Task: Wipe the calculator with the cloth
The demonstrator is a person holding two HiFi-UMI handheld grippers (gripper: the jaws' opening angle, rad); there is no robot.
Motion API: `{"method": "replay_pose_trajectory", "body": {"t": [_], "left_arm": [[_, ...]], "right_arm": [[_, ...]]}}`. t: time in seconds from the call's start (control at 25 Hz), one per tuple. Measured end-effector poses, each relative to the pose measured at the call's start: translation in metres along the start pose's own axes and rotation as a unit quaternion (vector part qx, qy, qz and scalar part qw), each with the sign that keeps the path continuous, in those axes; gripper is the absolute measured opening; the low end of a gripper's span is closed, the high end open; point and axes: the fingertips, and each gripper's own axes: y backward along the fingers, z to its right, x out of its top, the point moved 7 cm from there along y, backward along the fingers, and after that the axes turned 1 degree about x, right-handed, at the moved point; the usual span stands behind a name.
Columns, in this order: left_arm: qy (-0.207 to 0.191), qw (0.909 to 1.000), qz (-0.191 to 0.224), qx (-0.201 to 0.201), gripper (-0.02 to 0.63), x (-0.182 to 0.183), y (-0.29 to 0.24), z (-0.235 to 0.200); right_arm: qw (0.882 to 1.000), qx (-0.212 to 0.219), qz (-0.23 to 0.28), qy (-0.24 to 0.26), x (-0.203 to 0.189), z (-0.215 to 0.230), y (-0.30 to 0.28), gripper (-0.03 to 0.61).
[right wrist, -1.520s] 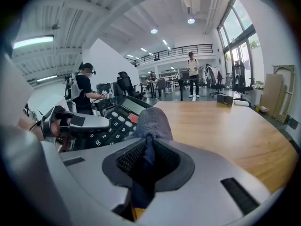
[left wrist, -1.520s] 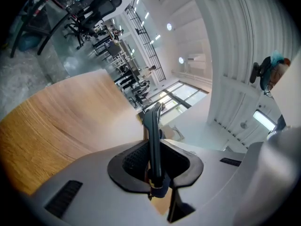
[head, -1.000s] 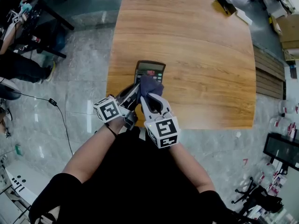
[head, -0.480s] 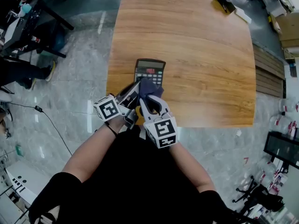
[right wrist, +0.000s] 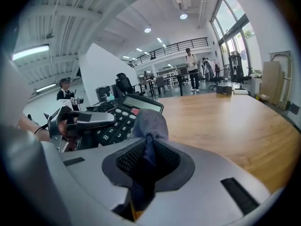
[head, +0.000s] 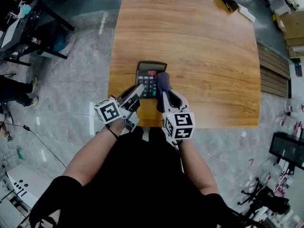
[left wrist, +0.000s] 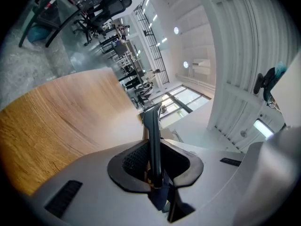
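A black calculator (head: 150,76) with a red key lies over the near part of the wooden table (head: 204,56). My left gripper (head: 137,92) is shut on its near left edge; in the left gripper view the calculator (left wrist: 153,126) shows edge-on between the jaws of the left gripper (left wrist: 152,166). My right gripper (head: 164,95) is shut on a dark blue cloth (head: 163,81), which bunches at the calculator's right edge. In the right gripper view the cloth (right wrist: 149,122) stands out of the right gripper (right wrist: 147,150), next to the calculator's keys (right wrist: 113,121).
A dark box (head: 229,3) and a white flat thing (head: 248,14) lie at the table's far right corner. The table's near edge runs just below the grippers. Grey tiled floor (head: 71,70) and desks lie to the left, and people stand far off in the hall.
My right gripper has carried the cloth off the keypad to the right and a little farther away, so the keys now show. The left gripper and calculator have stayed put.
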Motion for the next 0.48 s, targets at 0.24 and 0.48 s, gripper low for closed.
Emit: {"method": "replay_pose_trajectory", "body": {"t": [0.24, 0.48], "left_arm": [[-0.007, 1.0, -0.005, -0.002, 0.075, -0.001, -0.002, 0.003], [-0.013, 0.9998, -0.01, -0.008, 0.074, -0.004, 0.0, 0.008]], "right_arm": [[1.0, 0.017, 0.009, 0.009, 0.009, -0.014, 0.0, 0.048], [0.998, 0.064, 0.021, 0.016, 0.025, -0.044, 0.0, 0.048]]}}
